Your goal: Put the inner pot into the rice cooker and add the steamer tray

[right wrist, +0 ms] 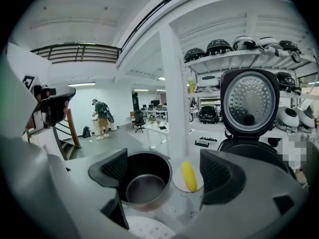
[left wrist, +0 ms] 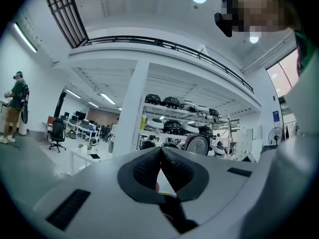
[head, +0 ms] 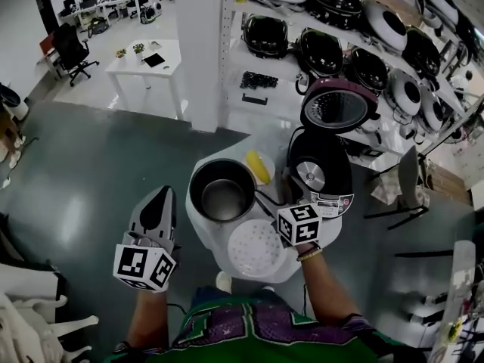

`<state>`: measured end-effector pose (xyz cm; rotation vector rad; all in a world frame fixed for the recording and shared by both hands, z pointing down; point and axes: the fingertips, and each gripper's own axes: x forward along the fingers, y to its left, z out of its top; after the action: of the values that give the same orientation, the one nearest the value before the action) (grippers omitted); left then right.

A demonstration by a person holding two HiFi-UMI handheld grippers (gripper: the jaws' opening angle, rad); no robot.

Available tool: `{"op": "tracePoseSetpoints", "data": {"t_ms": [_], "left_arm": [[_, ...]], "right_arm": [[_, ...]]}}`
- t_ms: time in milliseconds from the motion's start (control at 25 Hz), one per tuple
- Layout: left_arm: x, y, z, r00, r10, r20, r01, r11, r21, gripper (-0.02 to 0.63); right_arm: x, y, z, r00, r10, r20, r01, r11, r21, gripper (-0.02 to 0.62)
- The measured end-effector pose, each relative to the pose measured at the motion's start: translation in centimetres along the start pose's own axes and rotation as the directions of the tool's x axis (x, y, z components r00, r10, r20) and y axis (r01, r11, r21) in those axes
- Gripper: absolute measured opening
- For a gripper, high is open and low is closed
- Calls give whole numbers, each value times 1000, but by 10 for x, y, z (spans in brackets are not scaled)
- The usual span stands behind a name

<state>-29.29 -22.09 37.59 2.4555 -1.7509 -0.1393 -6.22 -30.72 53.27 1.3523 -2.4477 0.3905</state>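
Just ahead of the released right tool sits the inner pot; left tool clenched, empty.

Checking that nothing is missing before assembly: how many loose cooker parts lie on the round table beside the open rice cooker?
2. The inner pot stands left of the rice cooker. The white steamer tray lies just below the pot in the head view. I see no others.

Metal, plastic and gloss
The inner pot is dull grey metal inside; the steamer tray, matt white perforated plastic; the rice cooker, glossy black shell.
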Motion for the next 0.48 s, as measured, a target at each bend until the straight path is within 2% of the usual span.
{"op": "tracePoseSetpoints", "data": {"t_ms": [280,480], "left_arm": [[17,21,-13,999,-28,-29,29,1000,7,21],[25,39,-18,999,-21,-50,22,1000,15,21]], "right_arm": [[47,0,-39,997,-23,-68,24,999,26,435],[78,-4,-65,992,-42,-121,47,998,40,423]]}}
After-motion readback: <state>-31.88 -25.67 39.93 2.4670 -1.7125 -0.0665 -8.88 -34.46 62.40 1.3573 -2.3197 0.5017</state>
